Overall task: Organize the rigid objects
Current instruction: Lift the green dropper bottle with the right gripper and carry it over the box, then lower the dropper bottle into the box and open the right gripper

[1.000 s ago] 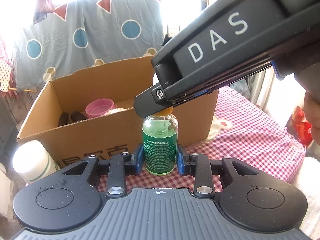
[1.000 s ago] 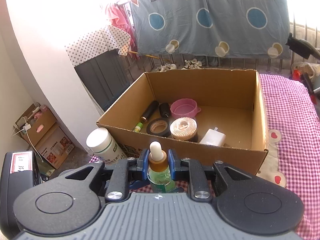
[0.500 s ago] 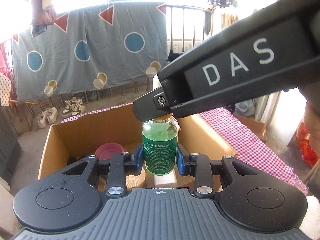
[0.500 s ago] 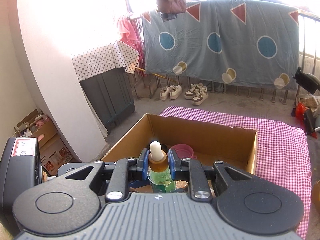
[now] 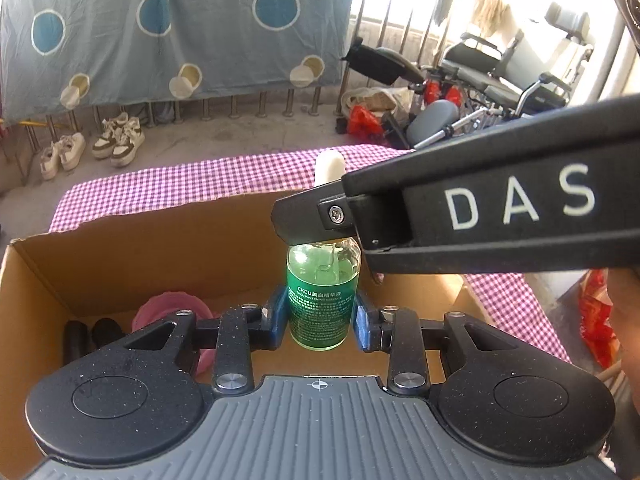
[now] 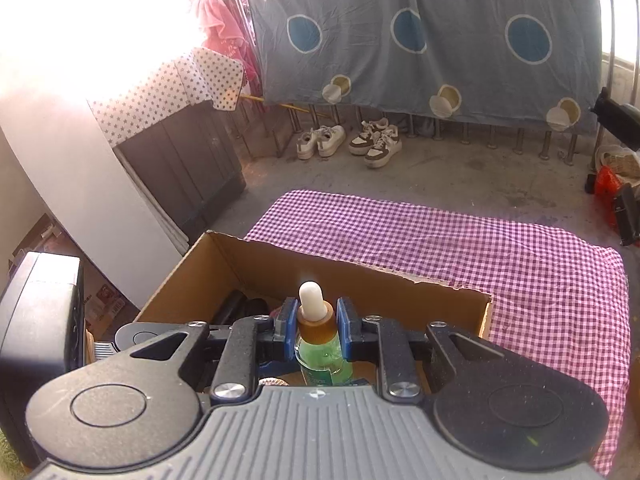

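Both grippers hold one green dropper bottle (image 5: pixel 322 304) upright above the open cardboard box (image 5: pixel 120 248). My left gripper (image 5: pixel 321 314) is shut on the bottle's labelled glass body. My right gripper (image 6: pixel 317 330) is shut on its amber collar, below the white rubber bulb (image 6: pixel 313 300). In the left wrist view the right gripper's black finger crosses from the right over the bottle's neck. Inside the box lie a pink bowl (image 5: pixel 160 312) and two dark cylinders (image 5: pixel 92 334); my grippers hide most of the floor of the box.
The box stands on a table with a pink checked cloth (image 6: pixel 480 248). Beyond are a concrete floor, shoes (image 6: pixel 348 142), a blue patterned sheet on a railing, a dark cabinet (image 6: pixel 184 160) at left, and a wheelchair (image 5: pixel 500 76) at right.
Both grippers carried the bottle forward from in front of the box to above its inside. The box's near wall and the white jar dropped out of view.
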Demonstrator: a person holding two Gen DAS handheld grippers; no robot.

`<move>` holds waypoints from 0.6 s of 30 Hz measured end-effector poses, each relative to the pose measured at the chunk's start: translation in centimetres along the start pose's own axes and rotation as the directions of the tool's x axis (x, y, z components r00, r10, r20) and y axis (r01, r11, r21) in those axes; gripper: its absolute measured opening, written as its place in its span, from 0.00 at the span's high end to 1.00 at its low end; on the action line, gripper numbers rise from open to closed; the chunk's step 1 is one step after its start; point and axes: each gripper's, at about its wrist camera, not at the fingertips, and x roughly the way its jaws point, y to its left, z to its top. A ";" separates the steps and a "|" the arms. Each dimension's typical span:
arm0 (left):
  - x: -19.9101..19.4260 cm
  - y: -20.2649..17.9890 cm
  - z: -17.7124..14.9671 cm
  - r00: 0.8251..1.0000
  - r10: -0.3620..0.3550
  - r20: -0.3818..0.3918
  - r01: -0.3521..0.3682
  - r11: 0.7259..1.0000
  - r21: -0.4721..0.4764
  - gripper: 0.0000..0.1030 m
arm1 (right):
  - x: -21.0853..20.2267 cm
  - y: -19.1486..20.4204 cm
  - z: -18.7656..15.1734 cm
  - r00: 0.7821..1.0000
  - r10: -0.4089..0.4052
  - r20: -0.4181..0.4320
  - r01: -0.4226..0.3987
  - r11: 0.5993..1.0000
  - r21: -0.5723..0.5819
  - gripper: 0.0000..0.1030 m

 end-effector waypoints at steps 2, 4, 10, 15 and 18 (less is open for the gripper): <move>1.1 0.4 0.4 0.999 0.003 -0.035 -0.004 1.000 -0.015 0.69 | 1.5 -1.1 0.2 1.000 0.012 -0.023 -0.011 1.000 0.022 0.78; 1.9 1.0 0.7 0.998 -0.001 -0.065 -0.002 0.999 -0.039 0.68 | 2.5 -1.7 0.3 0.999 0.018 -0.038 -0.017 0.999 0.031 0.78; 3.5 2.5 1.1 0.986 0.018 -0.167 -0.035 0.995 -0.098 0.66 | 4.7 -2.4 0.4 0.997 0.022 -0.069 -0.020 1.000 0.020 0.79; 4.1 3.5 0.7 0.973 -0.008 -0.231 -0.031 0.986 -0.164 0.65 | 5.6 -2.4 0.1 0.996 0.003 -0.086 -0.003 1.000 -0.004 0.80; 3.7 3.9 0.8 0.976 -0.011 -0.219 -0.030 0.983 -0.183 0.65 | 5.8 -2.4 0.1 0.996 0.005 -0.086 -0.006 1.000 -0.006 0.80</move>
